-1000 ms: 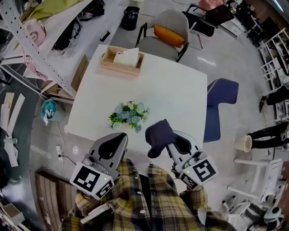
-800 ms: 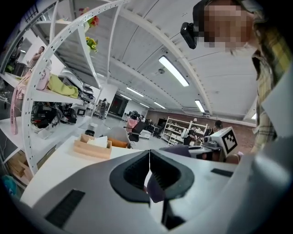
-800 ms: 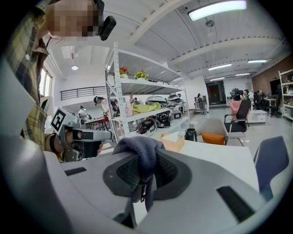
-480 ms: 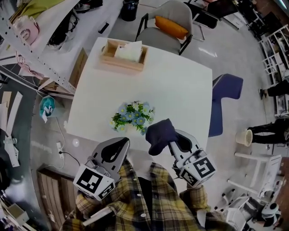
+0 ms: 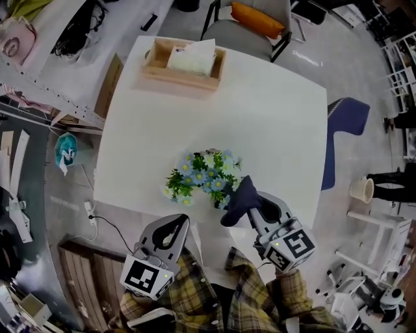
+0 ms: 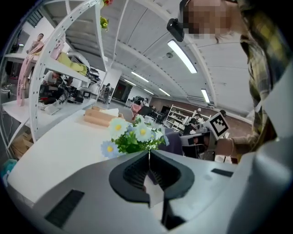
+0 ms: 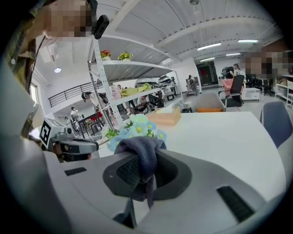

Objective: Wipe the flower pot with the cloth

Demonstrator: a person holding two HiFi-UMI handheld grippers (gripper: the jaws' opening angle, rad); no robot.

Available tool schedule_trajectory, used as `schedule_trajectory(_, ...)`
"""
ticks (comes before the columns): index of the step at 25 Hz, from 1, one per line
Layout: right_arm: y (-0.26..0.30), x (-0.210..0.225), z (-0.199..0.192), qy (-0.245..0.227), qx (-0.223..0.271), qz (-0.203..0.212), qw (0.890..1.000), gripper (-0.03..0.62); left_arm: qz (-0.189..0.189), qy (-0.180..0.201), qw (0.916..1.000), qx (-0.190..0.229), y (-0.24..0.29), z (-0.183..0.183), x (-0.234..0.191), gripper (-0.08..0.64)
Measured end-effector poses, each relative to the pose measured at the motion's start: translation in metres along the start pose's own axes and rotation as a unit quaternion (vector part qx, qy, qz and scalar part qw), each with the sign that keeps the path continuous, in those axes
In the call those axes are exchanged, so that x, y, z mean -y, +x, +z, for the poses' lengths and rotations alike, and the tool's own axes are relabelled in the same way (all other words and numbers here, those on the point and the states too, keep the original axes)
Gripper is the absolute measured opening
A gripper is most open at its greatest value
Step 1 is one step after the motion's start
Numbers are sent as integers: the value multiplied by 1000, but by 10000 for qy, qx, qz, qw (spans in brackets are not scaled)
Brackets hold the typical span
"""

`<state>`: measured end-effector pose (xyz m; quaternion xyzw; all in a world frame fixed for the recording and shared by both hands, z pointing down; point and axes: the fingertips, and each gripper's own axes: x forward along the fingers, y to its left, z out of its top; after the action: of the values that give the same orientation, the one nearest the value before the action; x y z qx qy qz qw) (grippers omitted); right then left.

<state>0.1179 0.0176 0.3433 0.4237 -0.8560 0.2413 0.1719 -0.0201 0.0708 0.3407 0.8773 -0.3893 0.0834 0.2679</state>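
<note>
Left gripper (image 6: 149,160): jaws fully together, nothing between them. Right gripper (image 7: 145,170): jaws clamped on a dark navy knitted cloth (image 7: 139,148), which bunches above the pads and hangs in a fold below them.

Both grippers sit at the near edge of the white square table (image 5: 266,123), the left one to the left of the right one. Each points toward the flower pot with green leaves and pale blue and white daisy-type flowers (image 5: 203,177).

The flower pot stands on the near half of the table, roughly centred from side to side. Its container is covered by the foliage in every view. In the head view the held cloth lies against the near right edge of the foliage; contact cannot be confirmed.

At the far left of the table stands a light wooden tissue box (image 5: 185,64) with white tissue showing. Beyond the far edge is a grey chair with an orange cushion (image 5: 257,19).
</note>
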Motion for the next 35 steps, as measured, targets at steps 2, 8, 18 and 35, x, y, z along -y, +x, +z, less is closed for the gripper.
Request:
schedule_trajectory(2, 11, 5, -11, 126, -69, -7, 9999, 26, 36, -31, 10000, -18, 5, -13, -9, 11)
schedule_trajectory(8, 34, 15, -33, 490, -118, -49, 9987, 26, 282, 13, 9991, -307, 18, -49, -37, 12)
schedule_trajectory(18, 49, 22, -35, 645, 7, -210, 9977, 26, 383, 616, 9973, -70, 44, -38, -77, 98)
schedule_trajectory(35, 72, 31, -38, 1164, 33, -372, 9925, 26, -751, 1603, 9835, -375, 79, -29, -90, 353)
